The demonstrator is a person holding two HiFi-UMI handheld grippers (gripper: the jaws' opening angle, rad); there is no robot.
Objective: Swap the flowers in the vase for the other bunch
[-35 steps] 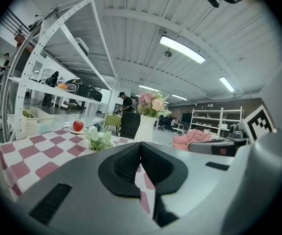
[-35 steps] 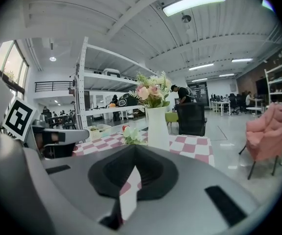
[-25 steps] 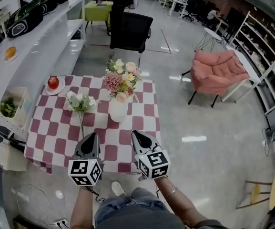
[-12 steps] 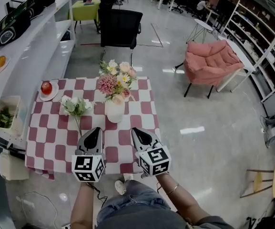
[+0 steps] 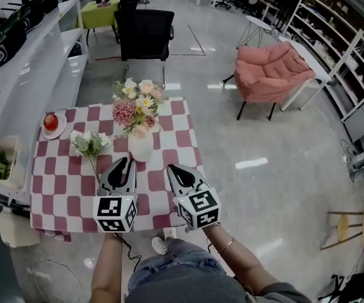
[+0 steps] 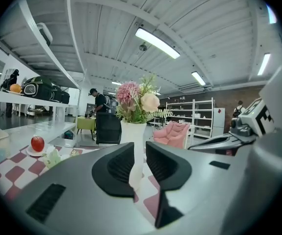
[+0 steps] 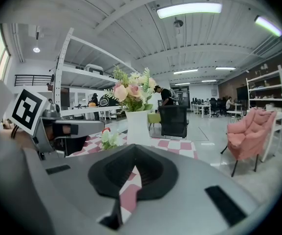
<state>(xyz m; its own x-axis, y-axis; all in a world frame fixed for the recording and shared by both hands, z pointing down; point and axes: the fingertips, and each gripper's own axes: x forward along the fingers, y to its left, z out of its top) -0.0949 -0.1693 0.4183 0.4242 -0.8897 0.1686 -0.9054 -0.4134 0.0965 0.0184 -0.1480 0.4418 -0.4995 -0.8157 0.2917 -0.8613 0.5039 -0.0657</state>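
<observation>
A white vase [image 5: 140, 149] holding a pink and cream bouquet [image 5: 135, 105] stands mid-table on the red-and-white checked cloth [image 5: 62, 182]. A bunch of white flowers [image 5: 88, 142] lies on the cloth to its left. My left gripper [image 5: 129, 161] hovers just in front of the vase; its jaws are opening, a narrow gap, nothing between them. In the left gripper view the vase [image 6: 132, 131] shows beyond that gap [image 6: 140, 155]. My right gripper [image 5: 169, 168] hangs beside it, shut and empty, pointing past the vase [image 7: 137, 126] and white bunch [image 7: 109, 138].
A red apple on a plate [image 5: 51, 121] sits at the table's far left corner. A black chair [image 5: 145, 33] stands behind the table, a pink armchair [image 5: 271, 71] to the right. A long white shelf [image 5: 24, 68] and a basket of greens [image 5: 0, 164] line the left side.
My left gripper has moved forward toward the vase and its jaws have parted slightly. The right gripper has stayed where it was.
</observation>
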